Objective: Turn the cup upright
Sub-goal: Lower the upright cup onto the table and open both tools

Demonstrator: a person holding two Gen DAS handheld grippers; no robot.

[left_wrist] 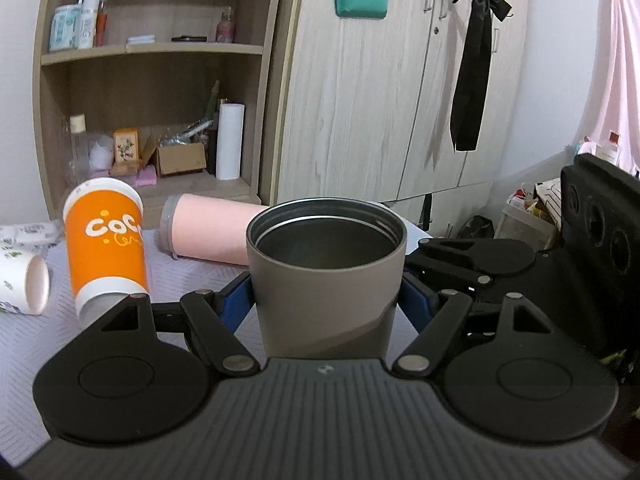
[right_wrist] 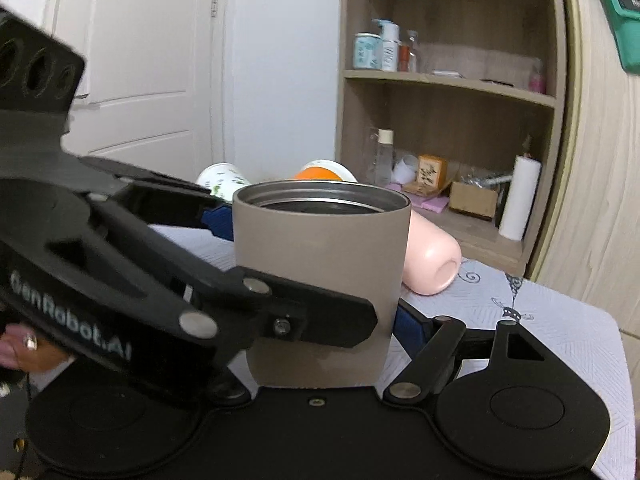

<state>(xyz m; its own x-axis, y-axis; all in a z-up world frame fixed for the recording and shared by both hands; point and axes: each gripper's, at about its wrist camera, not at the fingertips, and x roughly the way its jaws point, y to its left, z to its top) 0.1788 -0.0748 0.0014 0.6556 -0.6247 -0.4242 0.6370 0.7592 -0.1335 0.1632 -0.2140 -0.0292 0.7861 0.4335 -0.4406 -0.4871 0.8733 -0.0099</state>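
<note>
Grey cup point(left_wrist: 326, 276) upright, mouth at 12 o'clock; L gripper point(left_wrist: 326, 300) and R gripper point(right_wrist: 320, 312) both clamp its body.

We see an orange paper cup point(left_wrist: 106, 244) tilted on the bench point(left_wrist: 24, 344), a pink tumbler point(left_wrist: 208, 230) lying beside it, and a paper roll point(left_wrist: 230, 142) on the shelf point(left_wrist: 152, 49).

We see a matt taupe cup point(left_wrist: 326, 276) whose coating looks smooth, while its inner wall shines like brushed steel. The fingers point(left_wrist: 234, 306) pressing its sides carry blue pads that look rubbery, on matt black plastic links joined by bright metal pins. The orange cup point(left_wrist: 105, 248) looks like paper with a slight sheen, and the pink tumbler point(left_wrist: 212, 232) has a smooth satin skin. Our counter point(left_wrist: 24, 360) wears a pale quilted cloth. The shelf unit point(left_wrist: 160, 50) shows matt wood grain.
</note>
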